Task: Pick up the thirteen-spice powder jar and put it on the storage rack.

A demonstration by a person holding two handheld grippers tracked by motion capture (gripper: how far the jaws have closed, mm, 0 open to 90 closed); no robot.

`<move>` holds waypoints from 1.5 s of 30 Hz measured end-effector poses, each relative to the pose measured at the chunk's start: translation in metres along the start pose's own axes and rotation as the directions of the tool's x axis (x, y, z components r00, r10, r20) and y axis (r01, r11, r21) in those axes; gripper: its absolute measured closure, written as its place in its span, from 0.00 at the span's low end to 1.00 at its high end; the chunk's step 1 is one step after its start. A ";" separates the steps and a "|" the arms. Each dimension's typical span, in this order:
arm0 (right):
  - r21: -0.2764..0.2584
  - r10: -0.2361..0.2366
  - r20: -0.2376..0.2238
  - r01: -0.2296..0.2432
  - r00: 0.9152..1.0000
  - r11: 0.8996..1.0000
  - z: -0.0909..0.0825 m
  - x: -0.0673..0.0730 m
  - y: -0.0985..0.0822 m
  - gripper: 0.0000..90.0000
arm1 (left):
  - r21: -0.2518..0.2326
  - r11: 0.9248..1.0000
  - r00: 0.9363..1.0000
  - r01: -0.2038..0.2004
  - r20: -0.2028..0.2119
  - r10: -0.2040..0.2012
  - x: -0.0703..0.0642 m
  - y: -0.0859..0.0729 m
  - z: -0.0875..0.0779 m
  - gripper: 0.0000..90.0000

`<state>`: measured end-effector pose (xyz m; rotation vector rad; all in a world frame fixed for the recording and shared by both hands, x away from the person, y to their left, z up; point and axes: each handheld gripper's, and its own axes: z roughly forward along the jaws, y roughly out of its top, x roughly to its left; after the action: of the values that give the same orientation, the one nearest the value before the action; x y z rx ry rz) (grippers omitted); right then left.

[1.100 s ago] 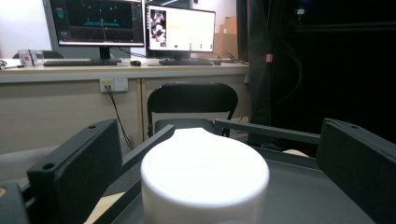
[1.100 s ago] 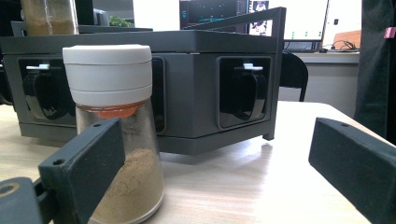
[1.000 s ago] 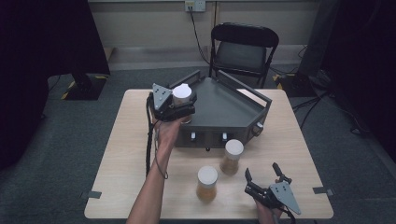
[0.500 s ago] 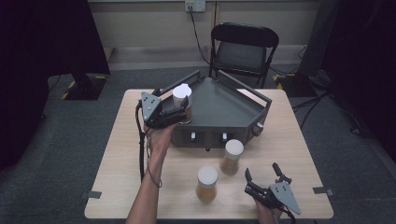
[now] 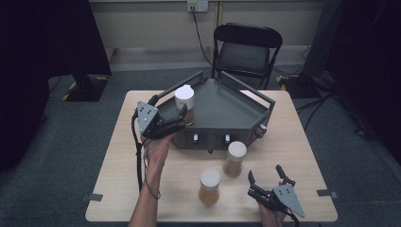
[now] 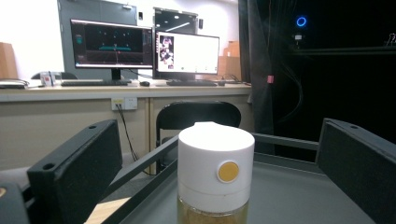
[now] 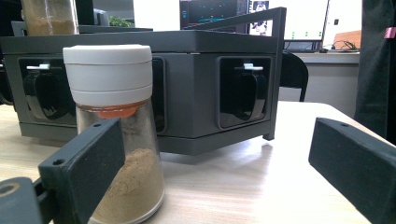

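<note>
Grey rack (image 5: 227, 106) carries one jar (image 5: 185, 103); two jars (image 5: 234, 158) stand on the table (image 5: 302, 146) before it. The left gripper (image 5: 182, 116) gapes wide around the racked jar without touching it; the right gripper (image 5: 265, 178) rests wide open.

Probably a lab or office: two lit computer monitors (image 6: 144, 45) on a long beige desk (image 6: 121, 91), black curtains (image 5: 45, 38), grey carpet (image 5: 61, 156), black folding chair (image 5: 247, 47).

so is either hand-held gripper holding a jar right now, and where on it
Neither. The left hand-held gripper has its jaws open on both sides of the white-capped jar on the grey rack, not touching it. The right hand-held gripper is open and empty.
</note>
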<state>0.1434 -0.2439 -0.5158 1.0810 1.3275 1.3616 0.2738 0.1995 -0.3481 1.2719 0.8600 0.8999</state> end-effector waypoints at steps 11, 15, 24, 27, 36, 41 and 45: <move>0.000 0.000 0.000 0.000 1.000 1.000 0.000 0.000 0.000 0.03 | -0.018 1.000 1.000 0.007 -0.021 -0.007 -0.001 -0.004 -0.027 0.00; 0.000 0.000 0.001 0.000 1.000 1.000 0.000 0.000 0.000 0.03 | -0.031 0.999 0.999 0.009 -0.030 -0.010 0.000 -0.008 -0.038 0.00; 0.000 0.000 0.001 0.000 1.000 1.000 0.000 0.000 0.000 0.03 | -0.033 0.999 0.998 0.005 -0.054 -0.007 0.002 -0.022 -0.064 0.00; 0.000 0.000 0.001 0.000 1.000 1.000 0.000 0.000 0.000 0.03 | -0.028 1.000 0.998 0.012 -0.059 -0.013 0.004 -0.024 -0.070 0.00; 0.000 0.000 0.002 0.000 1.000 1.000 0.000 0.000 0.000 0.03 | -0.036 0.999 0.997 0.023 -0.077 -0.025 0.000 -0.035 -0.093 0.00; 0.000 0.000 0.002 0.000 1.000 1.000 0.000 0.000 0.000 0.03 | -0.032 0.999 0.996 0.017 -0.086 -0.020 -0.003 -0.041 -0.102 0.00; 0.000 0.000 0.002 0.000 1.000 1.000 0.000 0.001 0.000 0.03 | -0.033 0.999 0.996 0.012 -0.092 -0.015 -0.007 -0.048 -0.110 0.00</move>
<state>0.1430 -0.2434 -0.5158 1.0824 1.3261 1.3600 0.1747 0.2344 -0.4068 1.2024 0.9221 0.9643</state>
